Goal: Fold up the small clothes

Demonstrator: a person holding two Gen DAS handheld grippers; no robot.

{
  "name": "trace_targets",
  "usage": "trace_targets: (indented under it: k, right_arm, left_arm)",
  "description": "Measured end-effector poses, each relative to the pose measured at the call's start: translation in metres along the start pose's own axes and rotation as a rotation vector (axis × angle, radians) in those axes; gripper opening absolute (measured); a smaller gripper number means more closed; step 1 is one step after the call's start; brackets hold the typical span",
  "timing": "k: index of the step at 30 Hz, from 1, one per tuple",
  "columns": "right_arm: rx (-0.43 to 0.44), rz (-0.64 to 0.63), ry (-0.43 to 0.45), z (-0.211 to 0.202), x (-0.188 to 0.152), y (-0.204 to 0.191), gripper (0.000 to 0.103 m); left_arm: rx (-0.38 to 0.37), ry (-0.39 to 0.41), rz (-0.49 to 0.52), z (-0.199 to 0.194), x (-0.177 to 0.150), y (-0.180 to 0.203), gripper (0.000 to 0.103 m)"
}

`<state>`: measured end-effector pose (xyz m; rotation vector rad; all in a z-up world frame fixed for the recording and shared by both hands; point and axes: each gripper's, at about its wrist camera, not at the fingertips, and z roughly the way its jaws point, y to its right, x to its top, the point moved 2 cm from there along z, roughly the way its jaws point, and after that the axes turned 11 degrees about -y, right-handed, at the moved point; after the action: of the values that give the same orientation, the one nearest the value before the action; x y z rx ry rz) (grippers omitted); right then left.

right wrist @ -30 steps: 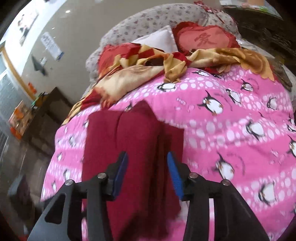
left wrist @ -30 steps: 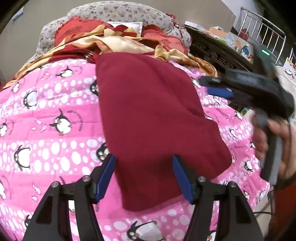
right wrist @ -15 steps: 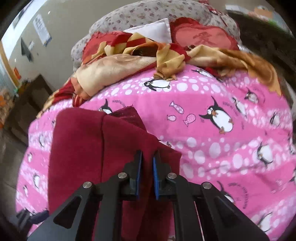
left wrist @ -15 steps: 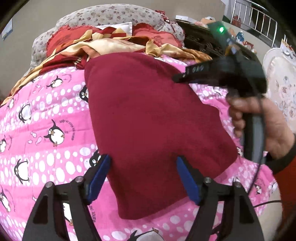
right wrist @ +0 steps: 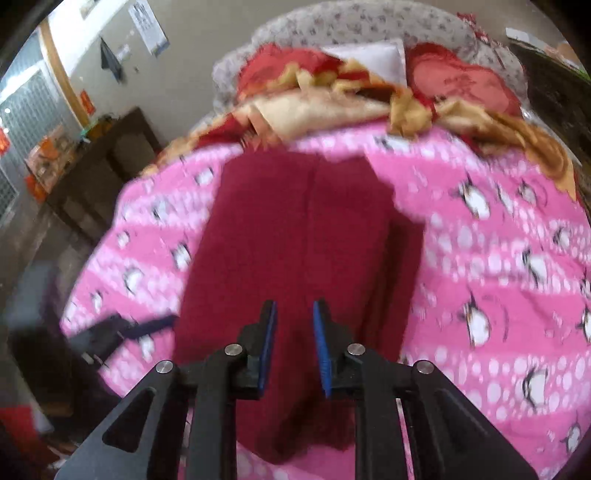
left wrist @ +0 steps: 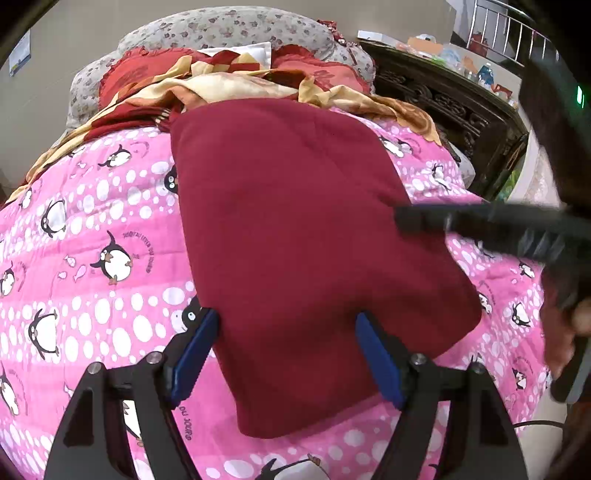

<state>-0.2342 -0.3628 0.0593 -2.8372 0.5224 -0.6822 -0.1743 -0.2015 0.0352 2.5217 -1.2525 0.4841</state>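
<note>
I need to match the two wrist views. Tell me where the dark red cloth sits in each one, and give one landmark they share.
Left wrist: the red cloth fills the centre, its near end between the open left gripper fingers.
Right wrist: the red cloth lies centre, blurred, running under the open right gripper.
Shared landmark: the crumpled red-and-gold blanket beyond the cloth's far end.

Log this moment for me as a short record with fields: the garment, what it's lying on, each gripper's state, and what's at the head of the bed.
garment: dark red cloth, folded, lying flat
surface: pink penguin-print quilt
left gripper: open, fingers either side of the cloth's near end, not pinching it
right gripper: open with a narrow gap, above the cloth, holding nothing
head of bed: crumpled red and tan blanket, floral pillow behind it
view quality: right wrist view is motion-blurred
</note>
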Motion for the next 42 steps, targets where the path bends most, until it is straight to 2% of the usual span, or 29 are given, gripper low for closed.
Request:
trace_targets:
  k: [3, 5, 10, 16, 23, 31, 33, 34, 35, 37, 42]
  right_arm:
    - [-0.049, 0.026, -0.011, 0.02, -0.017, 0.015, 0.022]
    - [-0.036, 0.048, 0.004, 0.025, -0.021, 0.02, 0.022]
    - [-0.038, 0.054, -0.006, 0.01, -0.018, 0.014, 0.023]
    - [-0.004, 0.078, 0.05, -0.014, -0.026, 0.003, 0.029]
    - [-0.048, 0.089, -0.004, 0.015, -0.036, 0.01, 0.029]
    - [0.012, 0.105, 0.018, 0.005, -0.037, 0.017, 0.029]
    - [0.043, 0.141, 0.075, -0.007, -0.032, 0.023, 0.042]
    - [0.041, 0.161, 0.094, -0.01, -0.03, 0.026, 0.057]
    - [0.036, 0.189, 0.116, -0.012, -0.027, 0.031, 0.066]
    - [0.046, 0.237, 0.132, -0.011, -0.021, 0.042, 0.067]
    - [0.114, 0.303, 0.095, 0.012, -0.008, 0.061, 0.067]
  left_arm:
    - [0.003, -0.008, -0.002, 0.002, -0.001, 0.0, 0.08]
    - [0.009, -0.01, -0.003, 0.004, -0.001, 0.0, 0.08]
    - [-0.009, -0.025, -0.032, 0.0, -0.001, -0.005, 0.08]
    - [-0.016, -0.034, -0.056, 0.0, -0.003, -0.009, 0.08]
    - [-0.016, -0.042, -0.057, 0.001, -0.003, -0.007, 0.08]
    - [-0.049, -0.026, -0.101, -0.008, 0.002, -0.021, 0.081]
    - [-0.074, -0.009, -0.133, -0.013, 0.005, -0.03, 0.083]
    - [-0.091, -0.003, -0.156, -0.014, 0.008, -0.035, 0.084]
    - [-0.104, -0.002, -0.175, -0.014, 0.011, -0.039, 0.086]
    - [-0.13, -0.005, -0.208, -0.012, 0.017, -0.048, 0.086]
    - [-0.182, -0.01, -0.251, -0.002, 0.03, -0.059, 0.086]
